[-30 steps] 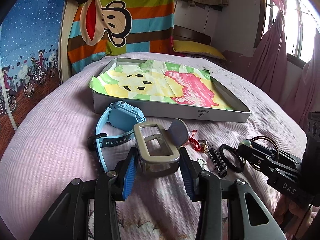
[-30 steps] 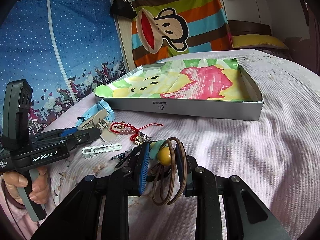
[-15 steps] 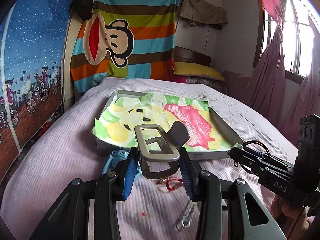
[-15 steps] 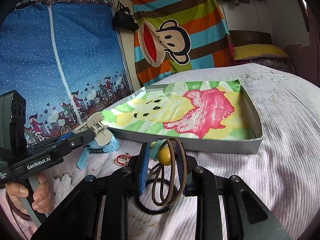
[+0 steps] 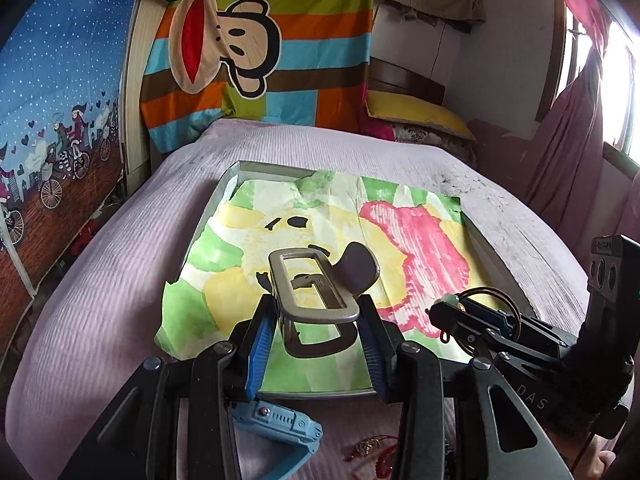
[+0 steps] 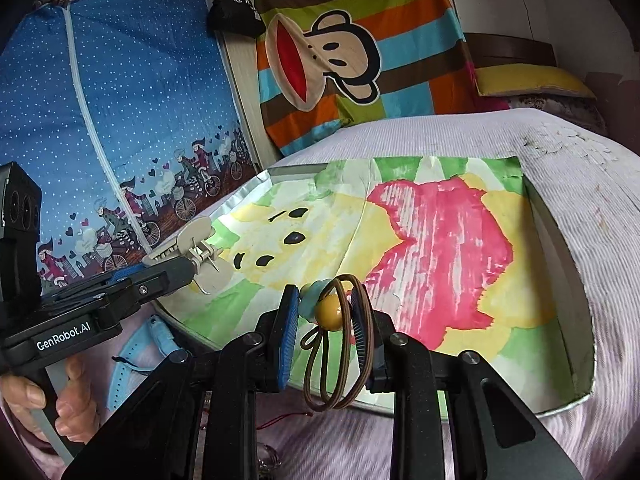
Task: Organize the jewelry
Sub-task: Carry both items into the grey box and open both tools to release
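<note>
Tools now over tray, left clamping hair claw, right clamping hair tie.

Daylight floods from the blown-out window (right side); both views sharp, fisheye-bent, dark at corners.

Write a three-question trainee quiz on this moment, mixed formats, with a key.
1. True or false: the left hand-held gripper is shut on a hair claw.
2. Multiple choice: what does the right hand-held gripper grip? A) watch B) hair tie with a yellow bead C) red cord
3. Fill in: both held items hang over the ____, which is lined with painted paper.

Key: 1 true; 2 B; 3 tray
</note>
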A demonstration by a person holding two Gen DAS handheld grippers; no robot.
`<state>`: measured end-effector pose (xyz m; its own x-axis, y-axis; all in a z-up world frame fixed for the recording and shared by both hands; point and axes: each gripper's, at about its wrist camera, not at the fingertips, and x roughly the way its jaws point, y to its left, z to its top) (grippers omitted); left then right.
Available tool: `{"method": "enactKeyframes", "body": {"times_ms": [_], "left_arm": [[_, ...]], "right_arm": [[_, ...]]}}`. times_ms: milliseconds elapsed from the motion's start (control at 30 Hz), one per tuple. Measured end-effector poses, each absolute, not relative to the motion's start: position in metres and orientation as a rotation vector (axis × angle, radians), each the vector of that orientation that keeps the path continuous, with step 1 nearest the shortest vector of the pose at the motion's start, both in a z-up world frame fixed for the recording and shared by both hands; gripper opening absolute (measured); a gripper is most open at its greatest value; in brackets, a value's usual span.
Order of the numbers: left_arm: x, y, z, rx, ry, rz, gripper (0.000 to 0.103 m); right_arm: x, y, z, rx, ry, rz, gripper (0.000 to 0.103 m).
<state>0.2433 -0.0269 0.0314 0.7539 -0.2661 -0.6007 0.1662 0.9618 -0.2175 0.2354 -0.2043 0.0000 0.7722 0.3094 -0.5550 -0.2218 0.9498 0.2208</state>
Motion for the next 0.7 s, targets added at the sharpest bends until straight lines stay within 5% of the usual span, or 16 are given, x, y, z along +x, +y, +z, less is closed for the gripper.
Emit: {"method": "enactKeyframes", "body": {"times_ms": [300,433,700], "left_arm": [[0.256,-0.022,0.015,-0.19,0.779,-0.243,0.039],[0.246,-0.019,0.02,-0.191,0.751,-0.253,0.063],[0.2,-0.002,0.037,-0.218,0.571,-0.232,0.089]], "right_arm": [[0.254,-0.191,-0.022,0.116,0.726,0.277,0.024],[0.251,-0.196,-0.02,0.126,0.721,0.273,0.025],[0.211,-0.21,0.005,0.109,0.579,0.228,0.06]]}}
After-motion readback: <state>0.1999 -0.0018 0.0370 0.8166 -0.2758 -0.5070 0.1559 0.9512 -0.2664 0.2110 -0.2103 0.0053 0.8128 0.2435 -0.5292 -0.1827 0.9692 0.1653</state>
